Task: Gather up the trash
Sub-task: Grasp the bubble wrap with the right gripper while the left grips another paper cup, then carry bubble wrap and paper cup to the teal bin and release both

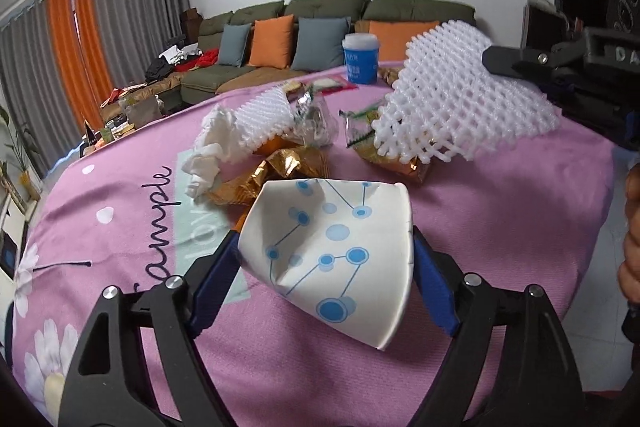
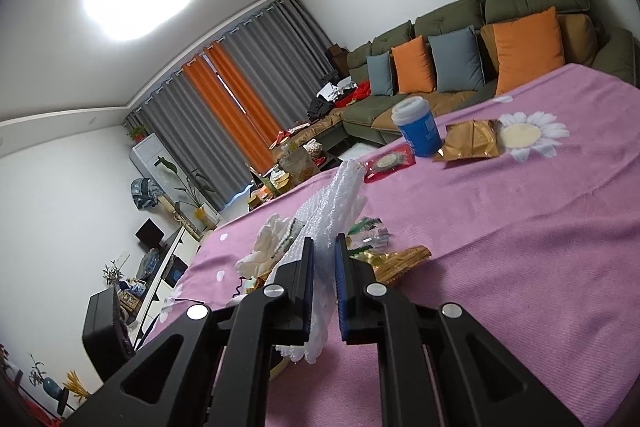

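The left gripper (image 1: 326, 259) stands spread wide, its blue pads pressing both sides of a crushed paper cup (image 1: 334, 259), white with blue dots and lines, held above the near edge of the pink tablecloth (image 1: 500, 227). The right gripper (image 2: 324, 287) is nearly closed, pinching a white foam net (image 2: 344, 203) that rises upright between its fingers; in the left view this net (image 1: 460, 99) hangs tilted over the table's right side. Toward the middle of the cloth lie crumpled tissue (image 1: 212, 151), gold wrappers (image 1: 280, 167) and a second foam net (image 1: 264, 115). A blue tub (image 1: 361, 59) stands at the far edge.
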### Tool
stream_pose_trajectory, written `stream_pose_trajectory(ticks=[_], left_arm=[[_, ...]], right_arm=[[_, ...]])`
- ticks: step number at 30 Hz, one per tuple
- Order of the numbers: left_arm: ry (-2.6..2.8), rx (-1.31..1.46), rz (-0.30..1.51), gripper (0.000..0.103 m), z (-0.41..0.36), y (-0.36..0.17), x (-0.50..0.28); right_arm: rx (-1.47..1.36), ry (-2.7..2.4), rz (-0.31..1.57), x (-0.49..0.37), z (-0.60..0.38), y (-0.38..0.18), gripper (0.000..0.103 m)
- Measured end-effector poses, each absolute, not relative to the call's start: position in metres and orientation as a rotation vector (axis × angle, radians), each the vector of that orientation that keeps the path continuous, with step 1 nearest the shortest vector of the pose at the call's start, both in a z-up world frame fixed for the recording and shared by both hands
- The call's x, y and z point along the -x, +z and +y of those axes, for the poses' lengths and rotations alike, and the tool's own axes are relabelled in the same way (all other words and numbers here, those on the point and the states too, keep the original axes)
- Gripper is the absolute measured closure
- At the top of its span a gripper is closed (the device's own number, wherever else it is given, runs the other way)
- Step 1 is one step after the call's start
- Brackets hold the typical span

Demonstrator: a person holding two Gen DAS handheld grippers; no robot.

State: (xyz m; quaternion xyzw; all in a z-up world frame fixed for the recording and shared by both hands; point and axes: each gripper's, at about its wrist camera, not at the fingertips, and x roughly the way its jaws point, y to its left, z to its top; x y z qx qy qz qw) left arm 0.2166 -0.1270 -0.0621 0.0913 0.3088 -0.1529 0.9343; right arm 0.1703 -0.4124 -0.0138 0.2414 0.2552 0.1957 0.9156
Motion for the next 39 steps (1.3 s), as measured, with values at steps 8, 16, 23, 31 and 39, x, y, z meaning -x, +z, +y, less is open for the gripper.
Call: stream_pose_trajectory(ticks=[8, 16, 23, 31, 39], left_arm=[[-0.216, -0.087, 0.544, 0.022, -0.080, -0.034, -0.187], [-0.056, 0.006, 0.467, 0.022, -0.008, -0.011, -0.149], [0.084, 0.060, 0.410, 0.022, 0.059, 0.004, -0.120], [0.248, 0.092, 0.354, 0.022, 0.123, 0.017, -0.081], [0.399, 0.119, 0.323, 0.022, 0.185, 0.025, -0.032]], right_arm=[[-0.430, 0.483, 0.497, -0.165, -0.377, 0.007, 0.095], [-0.337, 0.586, 0.488, -0.158, -0.315, 0.028, 0.095], [-0.258, 0.663, 0.478, -0.155, -0.265, 0.041, 0.095], [-0.167, 0.775, 0.463, -0.146, -0.203, 0.056, 0.094], [-0.054, 0.898, 0.482, -0.145, -0.124, 0.061, 0.094]])
